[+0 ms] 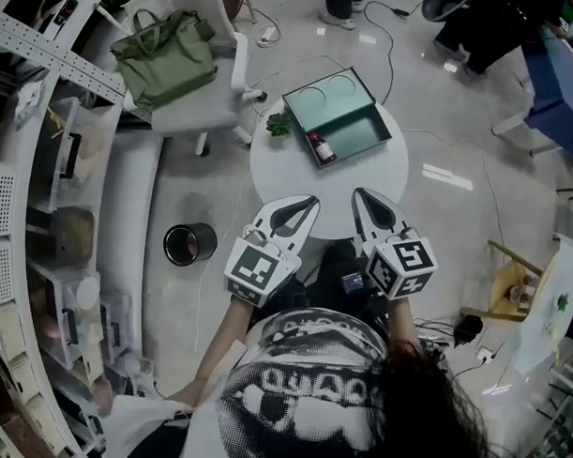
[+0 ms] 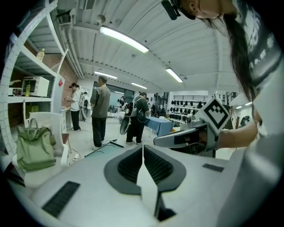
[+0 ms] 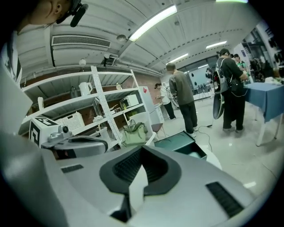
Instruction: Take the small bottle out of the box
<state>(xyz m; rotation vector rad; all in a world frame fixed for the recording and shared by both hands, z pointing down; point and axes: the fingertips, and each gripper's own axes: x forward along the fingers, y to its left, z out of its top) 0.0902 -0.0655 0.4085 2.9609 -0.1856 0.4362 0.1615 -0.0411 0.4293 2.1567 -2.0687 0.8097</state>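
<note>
An open teal box [image 1: 344, 118] with its lid folded back lies on a small round white table [image 1: 285, 176]. A small dark bottle [image 1: 321, 148] with a red label lies inside the box at its left end. My left gripper [image 1: 309, 203] and my right gripper [image 1: 360, 194] hover side by side over the table's near edge, well short of the box. Both are shut with nothing between the jaws. In the right gripper view the box [image 3: 183, 142] shows ahead, beyond the shut tips [image 3: 142, 149]. The left gripper view shows the shut tips [image 2: 143, 146] and not the box.
A small green plant [image 1: 279, 124] sits on the table left of the box. A white chair [image 1: 216, 94] with a green bag [image 1: 166, 57] stands at the back left. A black bin [image 1: 189, 244] is on the floor to the left, beside shelving [image 1: 41, 185]. Several people [image 2: 100, 111] stand farther off.
</note>
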